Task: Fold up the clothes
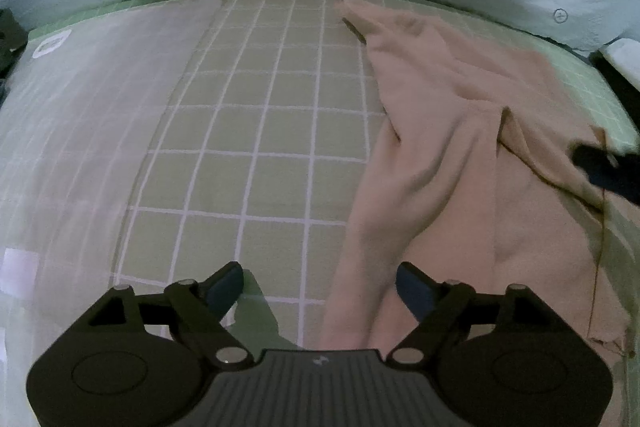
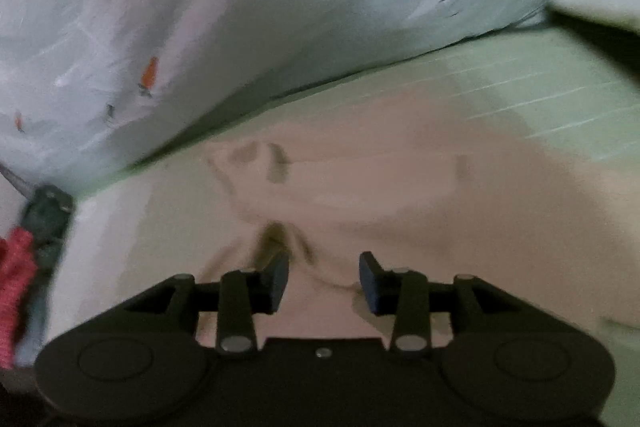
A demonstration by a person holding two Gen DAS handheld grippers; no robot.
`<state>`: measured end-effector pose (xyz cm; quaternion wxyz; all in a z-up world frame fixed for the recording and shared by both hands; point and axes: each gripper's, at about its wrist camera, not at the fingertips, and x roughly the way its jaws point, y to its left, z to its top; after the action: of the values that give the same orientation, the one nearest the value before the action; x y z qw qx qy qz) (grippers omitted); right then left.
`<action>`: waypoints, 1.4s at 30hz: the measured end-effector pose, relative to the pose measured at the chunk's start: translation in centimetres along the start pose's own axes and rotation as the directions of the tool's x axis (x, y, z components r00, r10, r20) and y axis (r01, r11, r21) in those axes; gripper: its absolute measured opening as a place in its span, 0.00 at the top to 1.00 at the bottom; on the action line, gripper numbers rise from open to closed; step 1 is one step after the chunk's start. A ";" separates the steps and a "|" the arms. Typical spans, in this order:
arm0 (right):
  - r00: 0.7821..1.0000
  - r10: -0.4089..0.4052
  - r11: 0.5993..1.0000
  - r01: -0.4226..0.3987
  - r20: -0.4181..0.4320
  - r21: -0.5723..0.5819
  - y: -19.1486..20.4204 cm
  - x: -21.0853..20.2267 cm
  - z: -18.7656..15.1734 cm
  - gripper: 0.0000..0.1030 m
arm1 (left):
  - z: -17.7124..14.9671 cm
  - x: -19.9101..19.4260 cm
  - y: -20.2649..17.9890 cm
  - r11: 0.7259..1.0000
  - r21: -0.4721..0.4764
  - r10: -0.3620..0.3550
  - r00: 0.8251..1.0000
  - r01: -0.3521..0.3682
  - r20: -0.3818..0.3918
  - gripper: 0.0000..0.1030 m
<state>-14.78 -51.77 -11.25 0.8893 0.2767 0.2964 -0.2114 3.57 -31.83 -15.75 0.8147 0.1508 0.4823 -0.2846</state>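
One pink garment (image 1: 452, 155) on checked sheet (image 1: 272, 131), left tool (image 1: 320, 287) wide, right tool (image 2: 324, 281) wide, both holding nothing

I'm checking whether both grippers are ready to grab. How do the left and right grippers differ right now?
The left gripper stands wide open; the right gripper is open too, but with a narrower gap. The left gripper hangs partly over the bare green checked sheet, at the edge of the pink garment; the right gripper sits fully over the garment. The left view is sharp, the right view blurred. Both have blue pads and hold nothing.
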 end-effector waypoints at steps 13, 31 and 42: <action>0.968 -0.252 0.962 0.250 -0.006 -0.110 -1.6 -1.5 -4.7 0.52 | -0.9 0.0 0.3 1.000 0.017 -0.007 1.000 0.007 0.005 0.06; 0.997 0.014 0.979 0.001 0.073 -0.205 3.9 -7.8 -4.5 0.93 | -2.9 -2.4 2.7 0.998 -0.061 -0.007 0.999 0.010 0.044 0.08; 0.988 0.101 0.959 -0.128 -0.117 -0.254 8.6 -7.6 -8.9 0.47 | -4.5 -6.0 5.4 0.995 -0.070 -0.059 0.993 0.067 0.103 0.21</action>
<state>-19.36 -38.12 -9.19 0.9124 0.1845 0.3503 -0.1042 1.46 -23.25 -12.91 0.8335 0.0912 0.4553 -0.2996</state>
